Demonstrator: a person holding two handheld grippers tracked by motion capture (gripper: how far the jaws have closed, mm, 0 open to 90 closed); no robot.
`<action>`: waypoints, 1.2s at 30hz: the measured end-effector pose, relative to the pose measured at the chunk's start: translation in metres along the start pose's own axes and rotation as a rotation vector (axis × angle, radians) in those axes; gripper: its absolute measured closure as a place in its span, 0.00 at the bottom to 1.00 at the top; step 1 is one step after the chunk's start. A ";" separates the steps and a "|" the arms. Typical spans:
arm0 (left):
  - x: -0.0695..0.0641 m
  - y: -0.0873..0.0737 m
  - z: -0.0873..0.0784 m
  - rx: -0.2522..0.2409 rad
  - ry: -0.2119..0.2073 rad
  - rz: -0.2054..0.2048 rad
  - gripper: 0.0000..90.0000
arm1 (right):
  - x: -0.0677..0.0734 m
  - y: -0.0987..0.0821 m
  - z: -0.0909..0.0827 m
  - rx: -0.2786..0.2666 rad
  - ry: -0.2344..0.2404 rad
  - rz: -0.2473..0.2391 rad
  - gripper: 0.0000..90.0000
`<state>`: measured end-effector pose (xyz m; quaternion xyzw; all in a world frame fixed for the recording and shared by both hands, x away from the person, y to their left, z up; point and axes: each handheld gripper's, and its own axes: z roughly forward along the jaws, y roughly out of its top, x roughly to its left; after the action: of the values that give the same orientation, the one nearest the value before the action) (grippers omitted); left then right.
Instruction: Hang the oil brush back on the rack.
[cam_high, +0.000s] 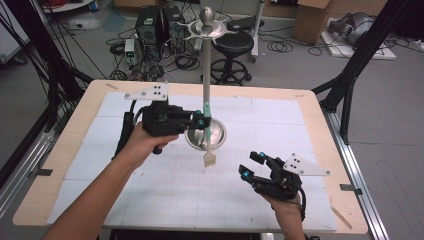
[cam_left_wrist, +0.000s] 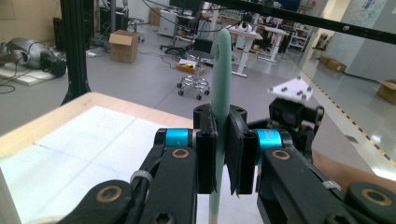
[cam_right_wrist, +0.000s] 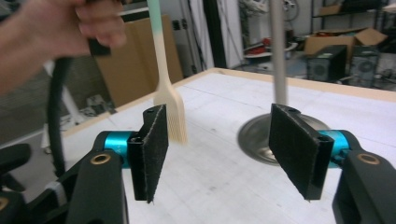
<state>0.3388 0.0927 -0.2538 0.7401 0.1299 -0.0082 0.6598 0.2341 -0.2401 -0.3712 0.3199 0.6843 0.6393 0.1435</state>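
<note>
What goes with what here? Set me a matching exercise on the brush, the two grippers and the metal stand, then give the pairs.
Things:
1. left gripper
2. right gripper
3. brush
4. metal stand

States:
A. jaws apart, nothing between them
B. upright on its round base on the table
C. hanging bristles down, above the table
D. jaws clamped on a green handle

Pairs: 1-D, 2-A, 3-C, 4-B

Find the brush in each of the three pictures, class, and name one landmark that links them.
High view: brush hangs at centre, clamped in the left gripper.
Left gripper view: green handle upright between the jaws.
Right gripper view: bristles left of centre.
Shared landmark: white mat.
</note>
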 end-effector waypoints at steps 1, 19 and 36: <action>0.002 0.006 0.001 0.002 0.002 0.004 0.92 | -0.001 0.000 -0.002 0.004 -0.013 0.000 0.39; 0.031 0.075 0.018 0.010 0.057 0.021 0.92 | -0.010 0.001 -0.014 0.018 -0.110 -0.021 0.33; 0.041 0.095 0.016 -0.010 0.096 -0.001 0.92 | -0.011 0.001 -0.015 0.018 -0.102 -0.020 0.33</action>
<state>0.4004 0.0756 -0.1704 0.7361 0.1617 0.0275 0.6567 0.2334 -0.2580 -0.3707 0.3467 0.6851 0.6143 0.1817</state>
